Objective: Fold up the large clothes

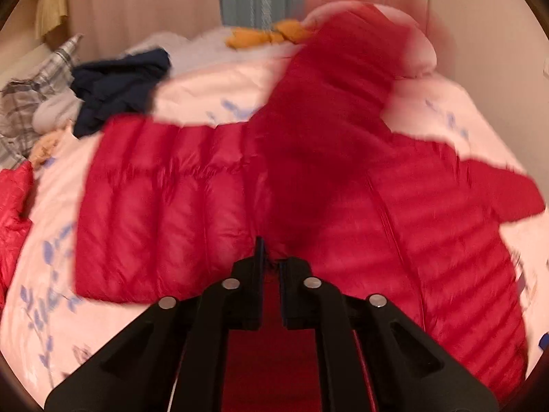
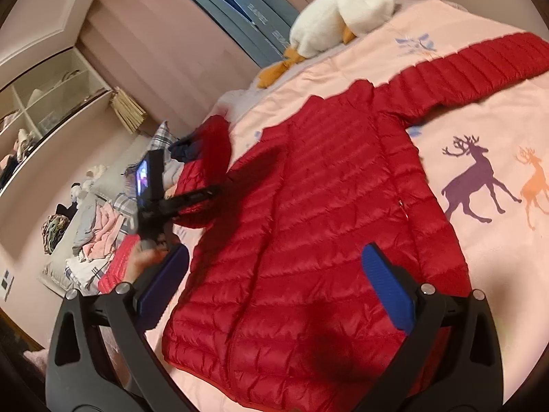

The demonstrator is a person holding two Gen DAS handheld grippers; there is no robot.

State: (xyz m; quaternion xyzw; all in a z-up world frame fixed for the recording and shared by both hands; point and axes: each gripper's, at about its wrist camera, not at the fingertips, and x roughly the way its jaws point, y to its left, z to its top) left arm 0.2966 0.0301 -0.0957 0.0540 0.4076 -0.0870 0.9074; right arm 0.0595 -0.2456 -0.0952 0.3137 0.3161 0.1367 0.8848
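Red quilted down jacket (image 2: 308, 226): your task garment, spread front-up across the pink printed quilt (image 2: 480, 130) that covers the bed. Its body lies flat, hem nearest your right gripper, one sleeve stretched out over the quilt toward the upper right of the right wrist view. The other sleeve is lifted off the bed at the jacket's left side, as that same view shows.

Left gripper (image 1: 271, 267): your black jaws stand nearly together, and red fabric fills the narrow gap between them. The left wrist view is smeared by motion, so the pinch on the sleeve is probable rather than certain. In the right wrist view your left gripper (image 2: 206, 192) appears as a black frame raised above the jacket's left edge, with your hand (image 2: 144, 261) behind it.

Right gripper (image 2: 274, 292): your blue-padded fingers (image 2: 387, 288) stand wide apart over the lower front of the jacket, gripping nothing; whether the pads touch the cloth cannot be told.

Surroundings: a white plush goose with orange beak and feet (image 2: 339, 13) lies at the far end of the bed. A crumpled navy garment (image 1: 116, 89) and a grey plaid cloth (image 1: 31, 96) sit beyond the jacket's left side. Purple and orange deer prints (image 2: 477, 178) mark the quilt beside the jacket's right edge. A heap of mixed laundry (image 2: 89, 240) lies lower down, off the bed's left side.
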